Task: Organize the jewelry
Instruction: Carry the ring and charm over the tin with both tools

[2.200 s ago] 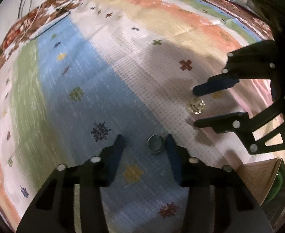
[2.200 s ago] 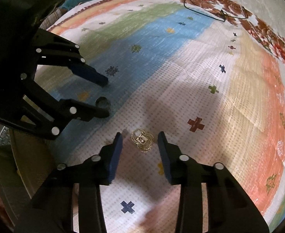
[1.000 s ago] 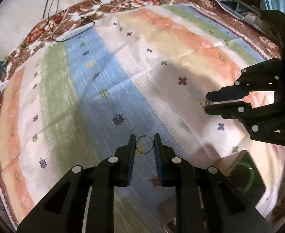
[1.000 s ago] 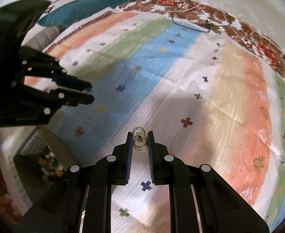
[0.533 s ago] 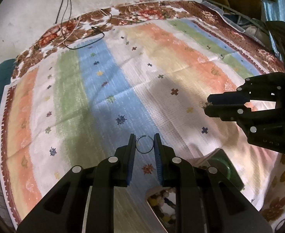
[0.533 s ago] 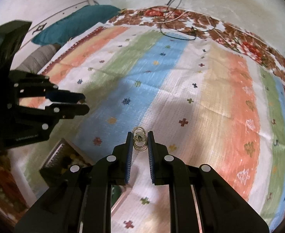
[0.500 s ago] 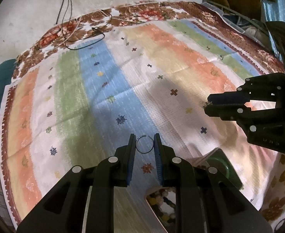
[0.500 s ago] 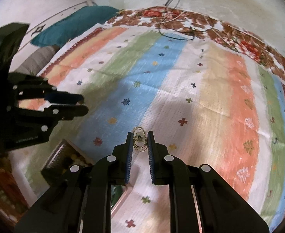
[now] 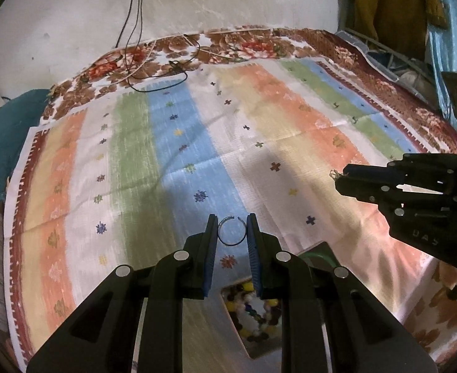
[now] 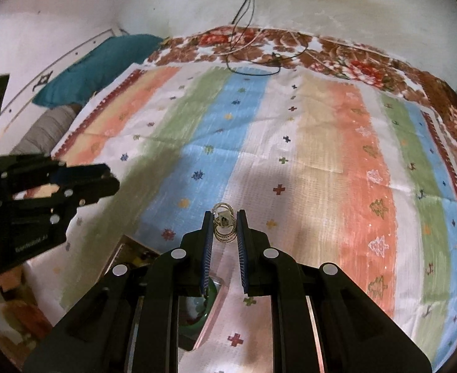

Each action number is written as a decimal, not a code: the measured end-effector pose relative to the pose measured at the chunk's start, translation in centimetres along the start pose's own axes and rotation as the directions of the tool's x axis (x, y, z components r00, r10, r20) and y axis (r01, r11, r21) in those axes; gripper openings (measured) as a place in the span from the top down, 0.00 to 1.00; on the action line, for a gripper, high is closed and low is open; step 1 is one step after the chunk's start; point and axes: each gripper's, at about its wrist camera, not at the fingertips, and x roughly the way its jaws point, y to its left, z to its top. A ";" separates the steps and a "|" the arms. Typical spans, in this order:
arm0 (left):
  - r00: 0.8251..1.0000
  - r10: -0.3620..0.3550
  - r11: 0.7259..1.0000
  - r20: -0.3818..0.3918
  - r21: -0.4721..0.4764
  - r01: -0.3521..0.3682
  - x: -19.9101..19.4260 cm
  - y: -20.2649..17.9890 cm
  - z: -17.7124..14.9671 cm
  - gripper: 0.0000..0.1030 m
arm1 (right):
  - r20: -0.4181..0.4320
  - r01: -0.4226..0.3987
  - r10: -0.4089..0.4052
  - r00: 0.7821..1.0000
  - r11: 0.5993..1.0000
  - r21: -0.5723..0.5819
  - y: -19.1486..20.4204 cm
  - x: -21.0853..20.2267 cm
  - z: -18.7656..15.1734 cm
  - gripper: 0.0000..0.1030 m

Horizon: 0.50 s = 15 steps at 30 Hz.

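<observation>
My left gripper (image 9: 231, 228) is shut on a thin silver open ring (image 9: 231, 230), held high above the striped cloth (image 9: 178, 143). My right gripper (image 10: 224, 225) is shut on a gold earring of linked hoops (image 10: 224, 225), also lifted off the cloth. In the left wrist view the right gripper (image 9: 340, 178) shows at the right, with the earring just visible at its tips. In the right wrist view the left gripper (image 10: 110, 177) shows at the left. A jewelry box (image 9: 253, 307) with colored beads lies below my left gripper, and it also shows in the right wrist view (image 10: 135, 255).
A green bowl-like item (image 10: 205, 304) sits beside the box. Black and white cables (image 9: 153, 74) lie at the cloth's far edge by the wall. A teal cushion (image 10: 97, 65) lies at the far left. Floral bedding (image 9: 352, 56) borders the cloth.
Both grippers closed on their pieces, the ring and the earring, and rose well above the cloth. The jewelry box has come into view below them.
</observation>
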 end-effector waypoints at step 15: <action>0.998 0.012 0.996 0.069 -0.088 -0.006 -3.8 -0.6 -1.5 0.82 | 0.028 0.003 -0.005 1.000 0.999 0.039 2.1 -2.3 -2.4 0.85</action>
